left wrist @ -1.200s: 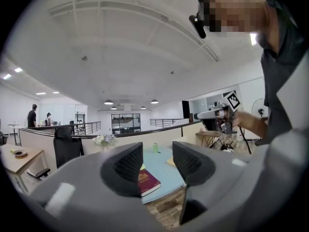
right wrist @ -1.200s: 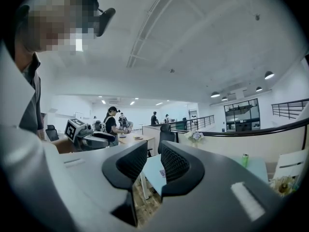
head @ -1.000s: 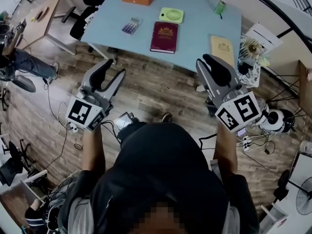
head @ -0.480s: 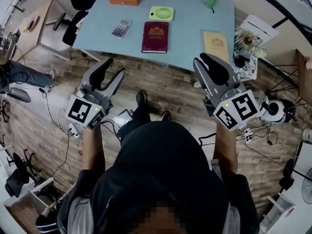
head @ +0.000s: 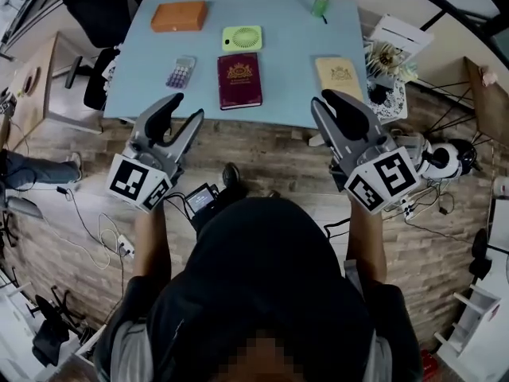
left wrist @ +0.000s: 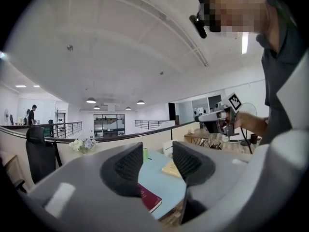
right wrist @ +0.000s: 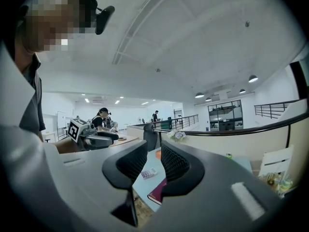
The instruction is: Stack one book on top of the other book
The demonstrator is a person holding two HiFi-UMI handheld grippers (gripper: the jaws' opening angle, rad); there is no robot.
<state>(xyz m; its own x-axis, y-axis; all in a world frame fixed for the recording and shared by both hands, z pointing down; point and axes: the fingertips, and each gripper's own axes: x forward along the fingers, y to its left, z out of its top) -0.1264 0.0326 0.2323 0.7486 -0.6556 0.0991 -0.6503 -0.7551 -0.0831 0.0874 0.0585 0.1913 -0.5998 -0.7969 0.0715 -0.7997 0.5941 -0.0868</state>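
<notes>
The counter [head: 278,62] has drawn closer; the red book [head: 239,79] and tan book [head: 339,77] lie just ahead, untouched. The left gripper [head: 187,108] has its jaws wide, the right gripper [head: 328,100] narrower, both empty.

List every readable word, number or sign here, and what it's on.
Nothing is legible.
Maroon book: gold print, too small.
Tan book: gold print, too small.
Calculator: keys blurred.
Green can: label blurred.
Markers on left gripper and right gripper: black-and-white squares, no letters.
</notes>
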